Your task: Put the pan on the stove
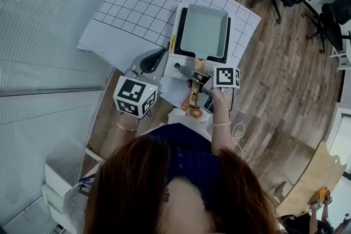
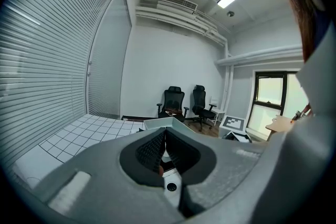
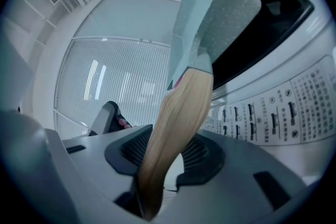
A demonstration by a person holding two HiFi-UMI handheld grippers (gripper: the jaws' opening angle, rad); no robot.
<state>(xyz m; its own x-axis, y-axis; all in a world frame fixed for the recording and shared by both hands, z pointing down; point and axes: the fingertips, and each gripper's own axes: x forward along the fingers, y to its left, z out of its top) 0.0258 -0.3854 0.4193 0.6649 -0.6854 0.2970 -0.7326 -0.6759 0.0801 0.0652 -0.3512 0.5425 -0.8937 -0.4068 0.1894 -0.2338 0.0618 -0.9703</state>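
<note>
The person's hair (image 1: 181, 189) hides the near end of the bench (image 1: 131, 8). The right claw (image 1: 194, 76) covers part of the pan's handle (image 1: 193, 98). Print on the stove's panel (image 3: 273, 118) is too small to read, and the panel is cut off at right.

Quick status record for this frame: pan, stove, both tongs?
pan: pale green, rectangular, sitting on the stove
handle: wooden, between the jaws of the right tongs
right tongs: open, gap showing beside the handle
left tongs: shut, empty, left of the stove
task: pan appears placed
</note>
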